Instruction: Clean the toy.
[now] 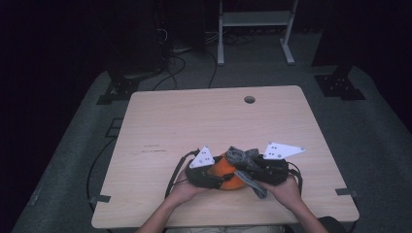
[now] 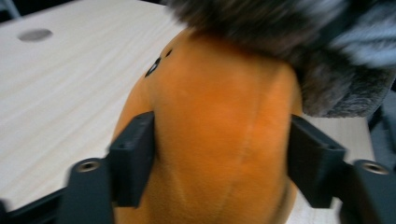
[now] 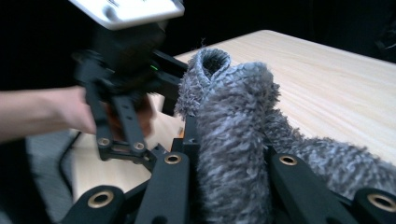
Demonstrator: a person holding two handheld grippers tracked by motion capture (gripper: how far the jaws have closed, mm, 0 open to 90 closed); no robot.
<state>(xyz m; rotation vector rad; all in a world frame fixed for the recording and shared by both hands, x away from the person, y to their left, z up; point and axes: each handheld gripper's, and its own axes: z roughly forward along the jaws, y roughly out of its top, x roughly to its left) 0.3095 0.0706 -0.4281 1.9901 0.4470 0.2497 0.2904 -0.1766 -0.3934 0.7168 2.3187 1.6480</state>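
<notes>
Both hands are working close together at the near edge of the table point(image 1: 160, 121), just right of its middle. The left gripper point(image 2: 219, 158) has the orange plush toy point(image 2: 219, 140) between its jaws, one pad on each flank. Whether those pads press or merely touch the plush I cannot tell, so call that grip uncertain. It looks placed to steady the toy's body while the other hand works the fabric. The right gripper point(image 3: 229, 154) is clenched on a grey fuzzy knit piece point(image 3: 233, 135), a sock or small garment by the look of it, and the knit bunches up thick between the jaws. In the high view the grey knit lies over the far side of the toy and trails toward the person's right hand point(image 1: 284, 187). My read: the knit is being worked on or off the toy.
</notes>
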